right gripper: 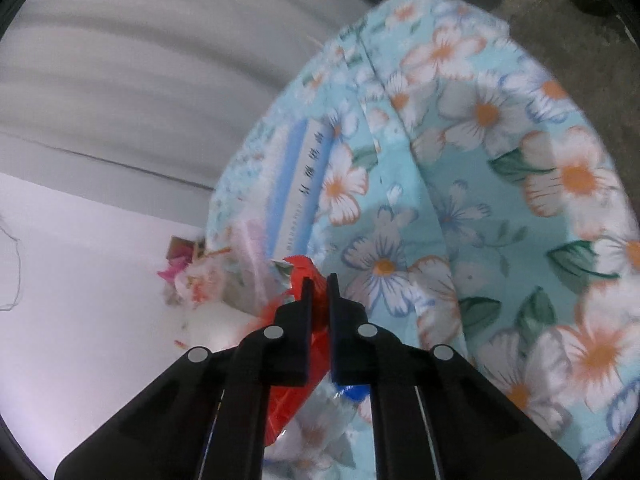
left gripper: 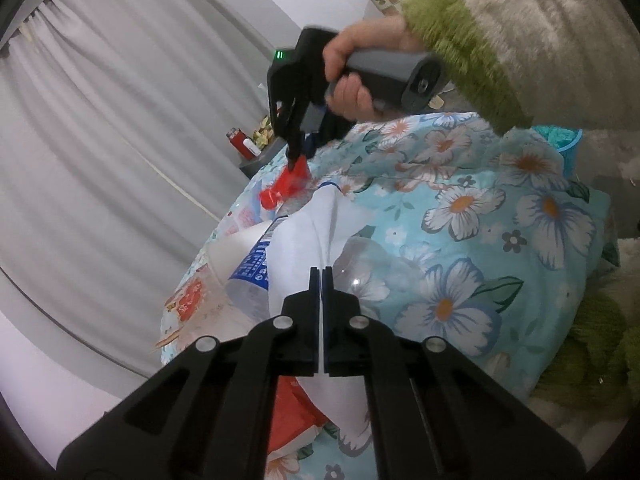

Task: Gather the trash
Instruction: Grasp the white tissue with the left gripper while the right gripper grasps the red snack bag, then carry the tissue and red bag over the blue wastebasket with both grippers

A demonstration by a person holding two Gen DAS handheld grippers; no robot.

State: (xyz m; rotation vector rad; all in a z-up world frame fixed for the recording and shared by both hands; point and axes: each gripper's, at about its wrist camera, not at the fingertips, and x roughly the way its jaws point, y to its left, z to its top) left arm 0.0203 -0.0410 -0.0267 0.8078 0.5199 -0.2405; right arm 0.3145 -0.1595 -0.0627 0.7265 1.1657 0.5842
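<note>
My left gripper [left gripper: 321,270] is shut on the edge of a thin white plastic bag [left gripper: 308,240] that lies over a table with a blue floral cloth [left gripper: 460,208]. A clear plastic bottle with a blue label [left gripper: 250,276] lies at the bag's mouth. My right gripper [left gripper: 298,160] shows in the left wrist view, held by a hand, shut on a red wrapper [left gripper: 282,188] above the bag. In the right wrist view the right gripper [right gripper: 319,280] pinches the red wrapper [right gripper: 300,360].
A white curtain [left gripper: 100,120] hangs behind the table. Food wrappers and scraps [left gripper: 192,300] lie at the cloth's near edge. A blue and white box [right gripper: 300,184] lies on the floral cloth [right gripper: 500,200]. A small shelf with a red lighter [left gripper: 236,140] stands behind.
</note>
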